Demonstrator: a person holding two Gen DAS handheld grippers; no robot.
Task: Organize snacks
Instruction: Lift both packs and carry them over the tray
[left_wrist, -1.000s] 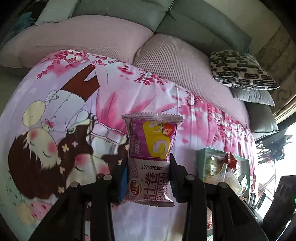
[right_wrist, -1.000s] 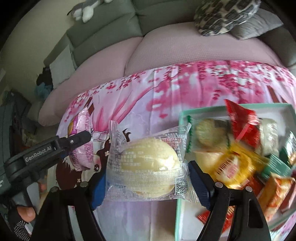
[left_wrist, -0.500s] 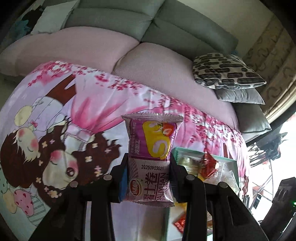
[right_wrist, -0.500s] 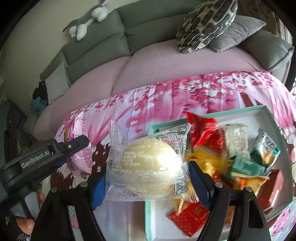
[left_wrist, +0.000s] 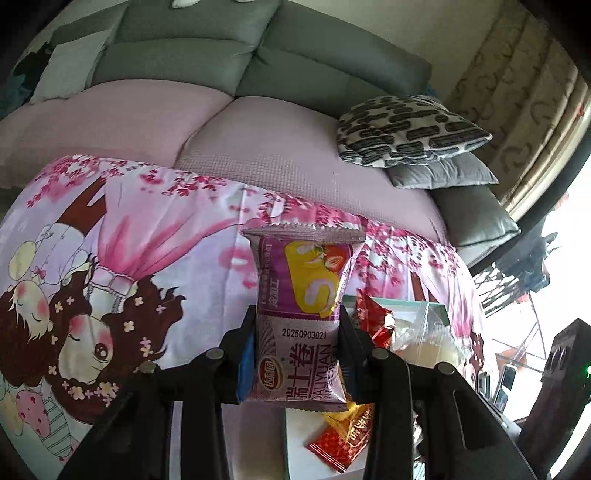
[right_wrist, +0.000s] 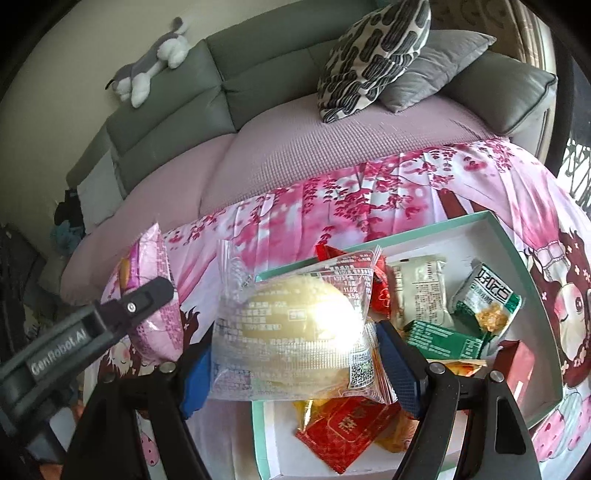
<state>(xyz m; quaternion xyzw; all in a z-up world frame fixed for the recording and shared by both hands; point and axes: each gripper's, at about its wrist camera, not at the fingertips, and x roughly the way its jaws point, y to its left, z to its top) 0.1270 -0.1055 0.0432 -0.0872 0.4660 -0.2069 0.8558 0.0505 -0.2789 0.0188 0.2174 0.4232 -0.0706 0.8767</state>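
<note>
The left gripper (left_wrist: 297, 354) pinched a purple roll pack (left_wrist: 301, 321) upright by its lower half, while the right gripper (right_wrist: 291, 350) clamped a clear-wrapped yellow cake (right_wrist: 295, 325) across its width. Both snacks were held in the air over the near-left corner of the box (right_wrist: 524, 258), a shallow teal-rimmed tray on the pink cartoon cloth (right_wrist: 332, 206). To finish the step well, each snack would probably need lowering onto bare floor at the box's left side before the jaws let go, clear of the heap. The cake's wrapper was glossy and crinkled, printed with small text and a code. Inside the box lay red packets (right_wrist: 343, 435), a white sachet (right_wrist: 421, 291) and green packs (right_wrist: 484, 302). Beyond the box stood a sofa (right_wrist: 295, 140) with cushions (right_wrist: 373, 51).
</note>
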